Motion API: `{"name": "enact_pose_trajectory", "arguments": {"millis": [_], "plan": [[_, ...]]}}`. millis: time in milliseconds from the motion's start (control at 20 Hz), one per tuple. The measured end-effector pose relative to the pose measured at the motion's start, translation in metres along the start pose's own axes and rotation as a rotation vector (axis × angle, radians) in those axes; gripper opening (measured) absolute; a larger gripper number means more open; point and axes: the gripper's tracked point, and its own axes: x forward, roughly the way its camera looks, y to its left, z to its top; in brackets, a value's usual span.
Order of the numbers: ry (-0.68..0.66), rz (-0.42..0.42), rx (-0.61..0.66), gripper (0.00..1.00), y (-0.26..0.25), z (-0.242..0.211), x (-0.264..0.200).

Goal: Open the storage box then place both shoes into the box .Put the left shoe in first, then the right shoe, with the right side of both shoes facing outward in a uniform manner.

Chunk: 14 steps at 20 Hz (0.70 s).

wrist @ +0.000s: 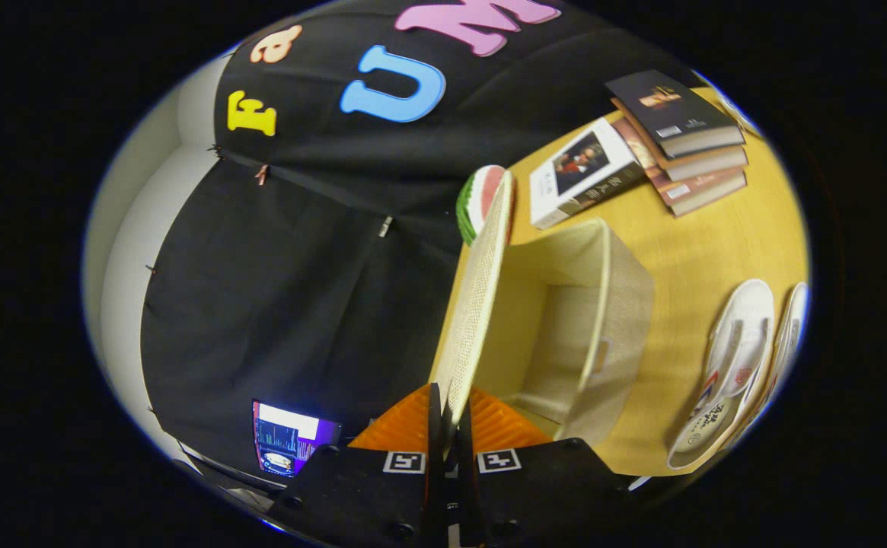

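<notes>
Claw: pinched narrow on the lower edge of the lid, both fingers pressing on it from either side, so it's holding the lid up on edge.

Lid: woven, pale, swung up nearly vertical beside the box opening. Looks like the opening step is about done, I'd say.

Storage box: cream fabric, open mouth showing, nothing inside yet. Sits on the counter just past the fingers, to one side of the lid.

Shoes: white pair lying side by side on the counter, beyond the box and apart from it. Can't tell from here which is left and which is right.

Risk 1: the lid could flop shut again once the claw lets go, if it isn't tipped past upright. That'd block the first shoe.

Risk 2: soft box walls. Pull on the lid too hard and the whole box might drag or tip.

Risk 3: grabbing the wrong shoe first, since they're pressed close together.

Edges: the counter edge runs right behind the lid, with the booth wall beyond, so not much room that way.

Open room: bare counter between box and shoes, decent lane for carrying. Stacked books and a watermelon-looking thing sit further back, out of the way.
</notes>
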Motion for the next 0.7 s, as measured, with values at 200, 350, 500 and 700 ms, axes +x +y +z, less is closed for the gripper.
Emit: {"name": "enact_pose_trajectory", "arguments": {"millis": [200,350,500,700], "plan": [[0.020,0.021,-0.145,0.12,0.049,0.009,0.031],[0.038,0.062,-0.161,0.16,0.080,0.008,0.063],[0.071,0.066,-0.221,0.25,0.092,0.003,0.091],[0.101,0.029,-0.293,0.64,0.094,-0.011,0.109]]}}
